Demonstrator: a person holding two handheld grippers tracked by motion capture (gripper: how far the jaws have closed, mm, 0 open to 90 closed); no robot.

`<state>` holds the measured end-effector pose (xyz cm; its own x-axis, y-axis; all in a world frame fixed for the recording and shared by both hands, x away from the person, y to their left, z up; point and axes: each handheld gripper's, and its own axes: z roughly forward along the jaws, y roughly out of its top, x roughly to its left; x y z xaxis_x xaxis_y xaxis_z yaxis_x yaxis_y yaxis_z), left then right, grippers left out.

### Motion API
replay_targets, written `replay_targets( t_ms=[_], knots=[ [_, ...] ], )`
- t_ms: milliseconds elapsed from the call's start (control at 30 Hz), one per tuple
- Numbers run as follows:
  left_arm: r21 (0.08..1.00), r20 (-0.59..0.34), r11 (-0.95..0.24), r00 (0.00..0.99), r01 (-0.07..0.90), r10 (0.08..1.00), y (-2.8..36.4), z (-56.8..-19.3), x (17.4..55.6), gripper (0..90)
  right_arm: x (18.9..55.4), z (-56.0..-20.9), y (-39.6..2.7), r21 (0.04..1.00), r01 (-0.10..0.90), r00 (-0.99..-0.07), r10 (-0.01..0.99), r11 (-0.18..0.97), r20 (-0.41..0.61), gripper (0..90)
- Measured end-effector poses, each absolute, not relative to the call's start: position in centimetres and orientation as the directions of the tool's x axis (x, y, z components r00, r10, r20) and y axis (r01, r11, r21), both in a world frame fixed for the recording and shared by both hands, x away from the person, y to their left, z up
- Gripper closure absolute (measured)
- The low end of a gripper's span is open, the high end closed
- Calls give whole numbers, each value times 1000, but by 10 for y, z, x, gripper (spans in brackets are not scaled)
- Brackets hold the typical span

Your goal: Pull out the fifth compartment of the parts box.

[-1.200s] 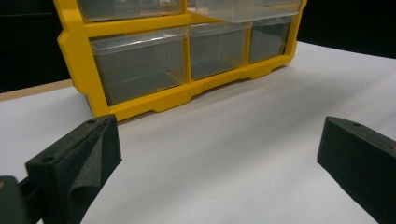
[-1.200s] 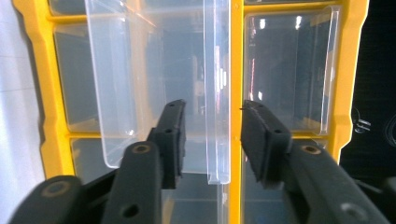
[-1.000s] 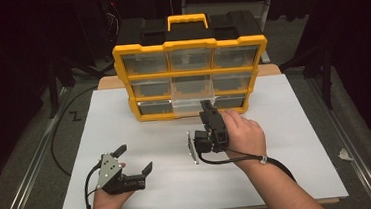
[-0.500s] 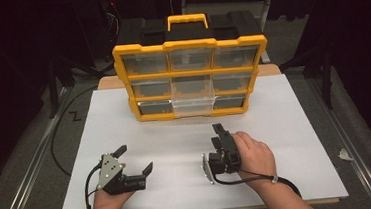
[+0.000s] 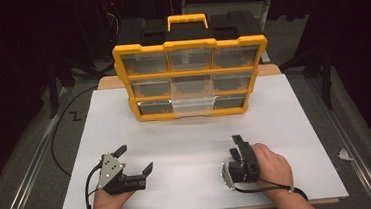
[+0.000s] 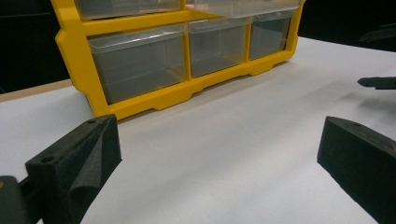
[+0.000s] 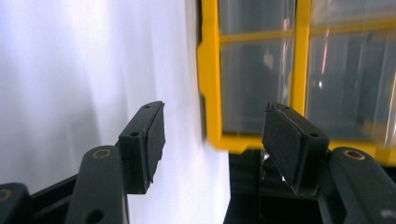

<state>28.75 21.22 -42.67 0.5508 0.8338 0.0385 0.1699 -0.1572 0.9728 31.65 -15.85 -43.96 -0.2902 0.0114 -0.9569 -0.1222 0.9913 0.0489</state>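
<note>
A yellow drawer box stands at 12 o'clock on the desk, which has a white sheet over it. The box has three rows of clear drawers. The middle drawer in the bottom row sticks out a little toward the person; the others look pushed in.

The left gripper rests at 7 o'clock, well apart from the box. Its fingers are spread wide, with nothing between them.

The right gripper sits at 5 o'clock, low by the desk and turned on its side. Its fingers have just been opening. They now stand partly apart and hold nothing.

I think the work at the drawers is at a pause, with both hands pulled back to rest. If that bottom drawer is next, the right gripper would need to go up toward 12 o'clock, line up with the drawer front, and push it in or pinch its edge to pull it out.
</note>
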Motion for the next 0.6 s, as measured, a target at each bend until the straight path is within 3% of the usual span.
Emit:
replay_targets(
  t_ms=[233,467,600],
  knots=[
    [972,38,-159,550,173,835,212,-427,287,2,312,-436,-197,41,-74,-272,19,996,-962,376],
    [971,42,-165,552,175,833,210,-428,288,2,315,-430,-208,90,-38,-279,76,995,-957,345],
    [970,43,-168,552,176,833,210,-428,287,2,314,-432,-205,95,-51,-286,76,994,-955,269]
  ],
)
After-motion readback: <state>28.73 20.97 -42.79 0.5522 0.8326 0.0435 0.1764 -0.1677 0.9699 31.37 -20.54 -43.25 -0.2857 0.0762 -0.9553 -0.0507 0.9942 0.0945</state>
